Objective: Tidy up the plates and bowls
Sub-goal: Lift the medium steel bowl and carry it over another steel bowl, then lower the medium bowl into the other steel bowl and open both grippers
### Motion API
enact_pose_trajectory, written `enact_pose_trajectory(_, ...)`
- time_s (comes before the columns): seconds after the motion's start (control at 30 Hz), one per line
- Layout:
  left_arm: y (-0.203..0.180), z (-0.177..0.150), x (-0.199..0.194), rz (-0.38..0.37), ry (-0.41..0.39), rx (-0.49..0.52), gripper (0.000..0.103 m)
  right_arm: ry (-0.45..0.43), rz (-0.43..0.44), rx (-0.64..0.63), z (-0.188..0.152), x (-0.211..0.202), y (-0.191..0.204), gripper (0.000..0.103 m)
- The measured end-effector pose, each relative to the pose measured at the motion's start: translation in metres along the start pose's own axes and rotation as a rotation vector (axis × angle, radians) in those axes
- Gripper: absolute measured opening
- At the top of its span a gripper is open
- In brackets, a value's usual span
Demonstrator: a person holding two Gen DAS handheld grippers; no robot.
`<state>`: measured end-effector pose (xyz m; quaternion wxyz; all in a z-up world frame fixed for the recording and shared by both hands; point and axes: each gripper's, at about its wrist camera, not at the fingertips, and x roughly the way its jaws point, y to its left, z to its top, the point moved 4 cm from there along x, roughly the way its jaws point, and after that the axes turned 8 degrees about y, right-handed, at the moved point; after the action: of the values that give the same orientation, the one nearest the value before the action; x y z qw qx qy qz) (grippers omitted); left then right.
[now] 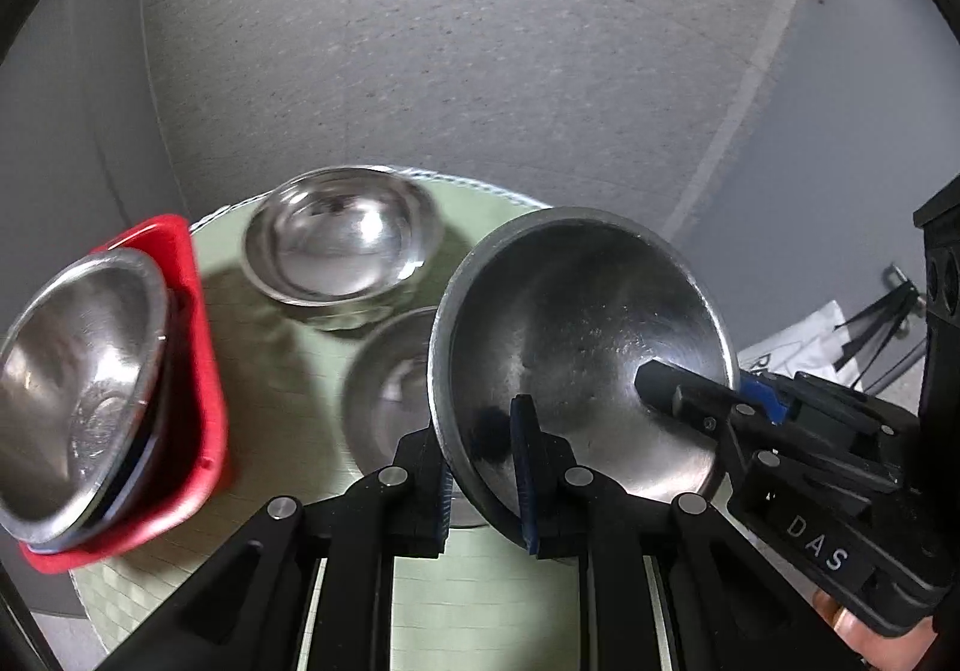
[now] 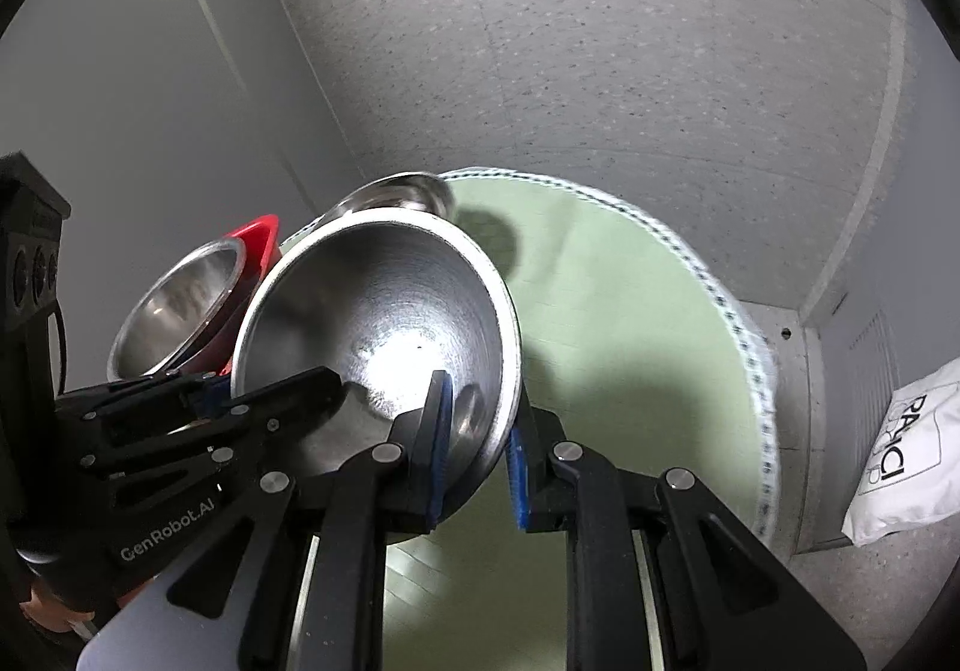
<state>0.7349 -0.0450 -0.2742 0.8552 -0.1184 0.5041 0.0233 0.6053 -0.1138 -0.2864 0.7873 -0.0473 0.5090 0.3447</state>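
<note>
A wide steel bowl (image 1: pixel 576 335) hangs tilted above the round table with its green cloth (image 1: pixel 480 599). My left gripper (image 1: pixel 486 467) is shut on its near rim, one blue pad inside and one outside. My right gripper (image 1: pixel 714 389) is shut on the opposite rim. In the right wrist view the same bowl (image 2: pixel 384 323) fills the middle, with the right gripper (image 2: pixel 477 449) clamped on its rim and the left gripper (image 2: pixel 246 389) on the far side. A red rack (image 1: pixel 198 371) at the left holds a steel bowl (image 1: pixel 78 383) on edge.
Nested steel bowls (image 1: pixel 342 245) stand at the back of the table, and another bowl (image 1: pixel 384 389) lies under the held one. A white bag (image 2: pixel 906 455) lies on the floor at the right, beyond the table edge (image 2: pixel 756 383). Grey walls close in behind.
</note>
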Motion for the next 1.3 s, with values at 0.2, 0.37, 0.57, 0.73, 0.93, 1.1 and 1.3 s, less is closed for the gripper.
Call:
enact_pose_trajectory(0.2,0.018,0.007,0.017,0.020,0.040,0.030,0.014,0.030,-0.034,0.029,-0.003,0.028,0.012,0.017)
enact_pose_trajectory(0.37,0.025,0.011,0.037,0.005,0.081,0.060,0.015,0.057,-0.072,0.069,-0.008,0.046,0.009,0.017)
enact_pose_trajectory(0.57,0.032,0.019,0.058,0.001,0.109,0.086,0.017,0.071,-0.113,0.096,-0.011,0.058,0.011,0.019)
enact_pose_trajectory(0.73,0.032,0.022,0.064,0.008,0.111,0.107,0.025,0.059,-0.146,0.102,-0.009,0.061,0.018,0.019)
enact_pose_trajectory(0.93,0.035,0.024,0.067,-0.004,0.123,0.103,0.026,0.057,-0.151,0.124,-0.010,0.059,0.018,0.020)
enact_pose_trajectory(1.1,0.039,0.025,0.063,-0.029,0.127,0.086,0.028,0.055,-0.155,0.126,-0.008,0.055,0.020,0.023)
enact_pose_trajectory(1.3,0.054,0.030,0.049,0.064,0.081,0.026,0.071,0.022,-0.189,0.167,-0.007,0.041,0.006,0.054)
